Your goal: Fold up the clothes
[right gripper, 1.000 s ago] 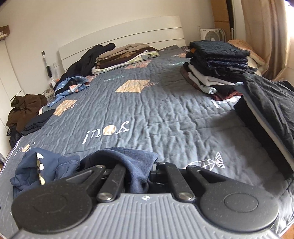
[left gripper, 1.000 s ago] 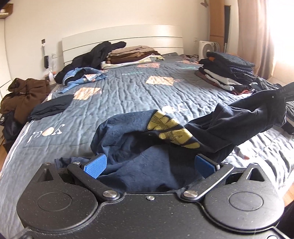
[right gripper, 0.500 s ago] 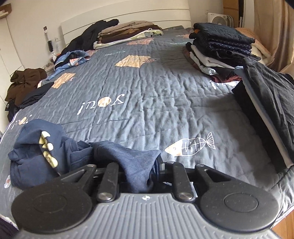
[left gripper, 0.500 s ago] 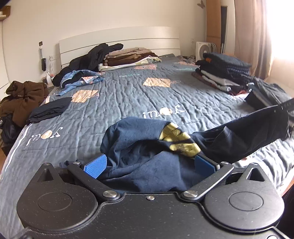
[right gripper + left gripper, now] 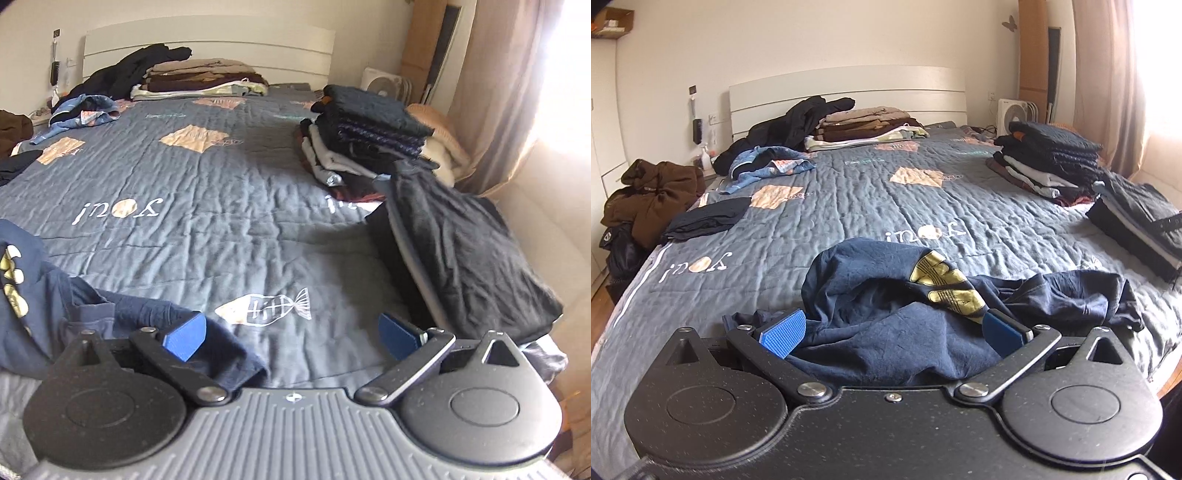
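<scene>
The left gripper stands spread wide over the crumpled navy T-shirt, bunched at the quilt's near edge. The right gripper gapes too, its left finger just over the shirt's hem. Pinch single layers at separate corners, then pull flat.

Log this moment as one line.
left gripper: open, navy shirt between fingers | right gripper: open, empty | shirt crumpled on bed
</scene>
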